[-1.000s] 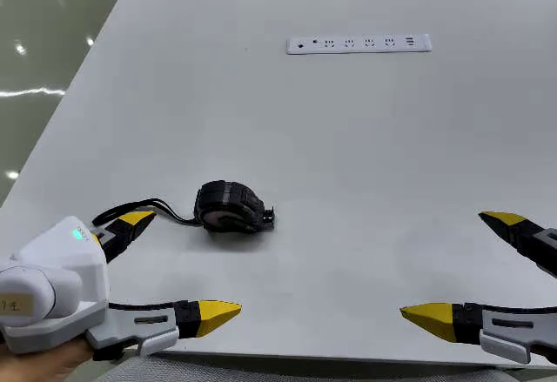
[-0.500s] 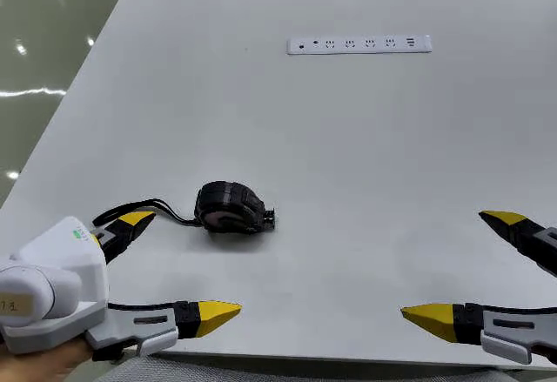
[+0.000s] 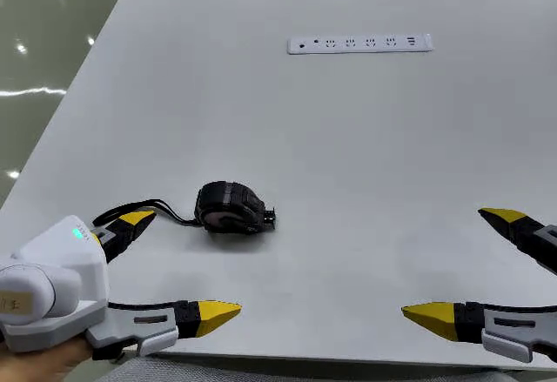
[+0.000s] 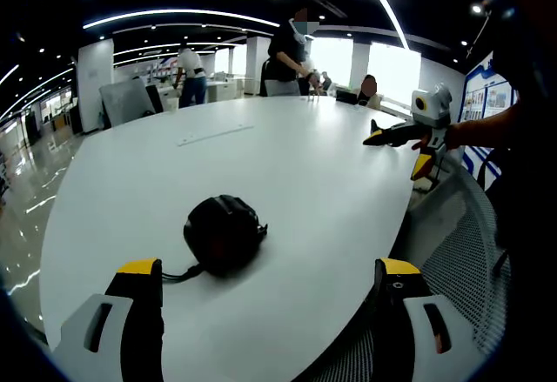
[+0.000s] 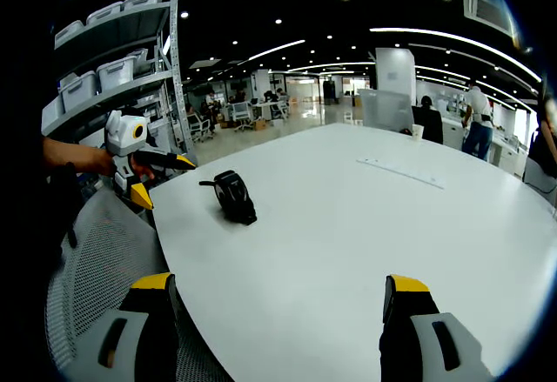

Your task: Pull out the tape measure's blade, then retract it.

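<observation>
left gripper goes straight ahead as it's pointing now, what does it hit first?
Probably the tape measure, lying on the table just ahead of the left gripper, between its open jaws. Its black strap may touch first; depth is unclear.

We see a white table (image 3: 365, 182) w/ a black tape measure (image 3: 230, 207) lying near its front-left edge & a white power strip (image 3: 359, 44) well behind.
</observation>
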Available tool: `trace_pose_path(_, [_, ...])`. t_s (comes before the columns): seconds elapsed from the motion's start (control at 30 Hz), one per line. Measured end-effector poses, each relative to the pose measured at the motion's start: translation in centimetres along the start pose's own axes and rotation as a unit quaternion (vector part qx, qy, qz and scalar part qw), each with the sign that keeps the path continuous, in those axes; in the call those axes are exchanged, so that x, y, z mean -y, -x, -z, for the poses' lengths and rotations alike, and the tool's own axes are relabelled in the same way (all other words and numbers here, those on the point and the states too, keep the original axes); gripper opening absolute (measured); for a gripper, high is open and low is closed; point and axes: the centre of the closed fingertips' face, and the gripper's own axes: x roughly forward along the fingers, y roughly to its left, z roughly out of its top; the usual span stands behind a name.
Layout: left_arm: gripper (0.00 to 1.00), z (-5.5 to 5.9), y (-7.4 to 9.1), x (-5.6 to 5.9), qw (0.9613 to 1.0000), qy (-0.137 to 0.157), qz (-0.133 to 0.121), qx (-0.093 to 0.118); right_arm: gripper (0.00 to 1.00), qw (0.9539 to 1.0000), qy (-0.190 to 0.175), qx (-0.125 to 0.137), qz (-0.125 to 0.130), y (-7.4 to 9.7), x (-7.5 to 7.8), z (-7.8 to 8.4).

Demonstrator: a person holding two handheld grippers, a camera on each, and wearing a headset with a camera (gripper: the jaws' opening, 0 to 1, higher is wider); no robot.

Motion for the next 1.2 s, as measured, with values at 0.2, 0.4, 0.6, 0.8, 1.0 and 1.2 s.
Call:
trace_pose_path(0.2, [0.99, -0.1, -0.2, -0.4, 1.0000, -0.004, 0.002, -0.001, 0.99, 0.9999, 0.007, 0.008, -0.002, -0.2, 0.4, -0.3])
trace_pose_path(0.4, [0.99, -0.3, -0.4, -0.8, 0.9999, -0.010, 0.007, -0.005, 0.98, 0.9999, 0.011, -0.001, -0.006, -0.5, 0.8, -0.3])
trace_pose_path(0.6, [0.99, -0.4, -0.8, -1.1, 0.9998, -0.015, 0.013, -0.008, 0.94, 0.9997, 0.018, -0.008, -0.017, -0.8, 0.9, -0.3])
trace_pose_path(0.8, [0.99, -0.5, -1.2, -1.5, 0.9995, -0.019, 0.020, -0.013, 0.94, 0.9992, 0.026, -0.015, -0.027, -1.3, 1.0, -0.3])
trace_pose_path(1.0, [0.99, -0.6, -1.7, -1.7, 0.9991, -0.025, 0.029, -0.019, 0.94, 0.9985, 0.034, -0.022, -0.037, -1.9, 1.2, -0.1])
trace_pose_path(1.2, [0.99, -0.7, -2.3, -2.4, 0.9984, -0.032, 0.038, -0.026, 0.94, 0.9974, 0.042, -0.031, -0.050, -2.6, 1.2, 0.0])
